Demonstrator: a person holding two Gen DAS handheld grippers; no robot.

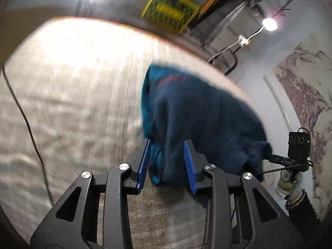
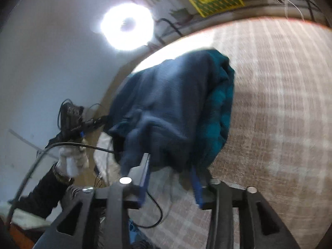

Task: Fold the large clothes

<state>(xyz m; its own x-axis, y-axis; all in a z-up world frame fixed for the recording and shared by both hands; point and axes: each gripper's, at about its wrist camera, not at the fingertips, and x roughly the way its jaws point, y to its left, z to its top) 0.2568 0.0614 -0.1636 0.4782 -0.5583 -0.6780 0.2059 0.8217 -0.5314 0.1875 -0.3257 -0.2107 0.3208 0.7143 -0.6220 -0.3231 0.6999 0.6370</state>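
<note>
- Clamping bunched navy garment (image 1: pixel 199 112), left tool (image 1: pixel 168 164) grips cloth near the counter (image 1: pixel 72 78) edge.
- Right tool (image 2: pixel 172 178) likewise pinches it.
- Yellow crate (image 1: pixel 169 8) beyond far edge.

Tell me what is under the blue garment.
The blue garment hangs bunched between both grippers above a pale woven tabletop, bare around it. Its folds hide the surface directly beneath, so anything there cannot be seen.

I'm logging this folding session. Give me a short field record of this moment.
garment: dark blue garment with teal lining, bunched, motion-blurred
left tool: jaws apart, cloth between them; grip unclear
right tool: jaws apart, cloth draped over the fingers; grip unclear
surface: woven mat under the garment
background: yellow crate
</note>
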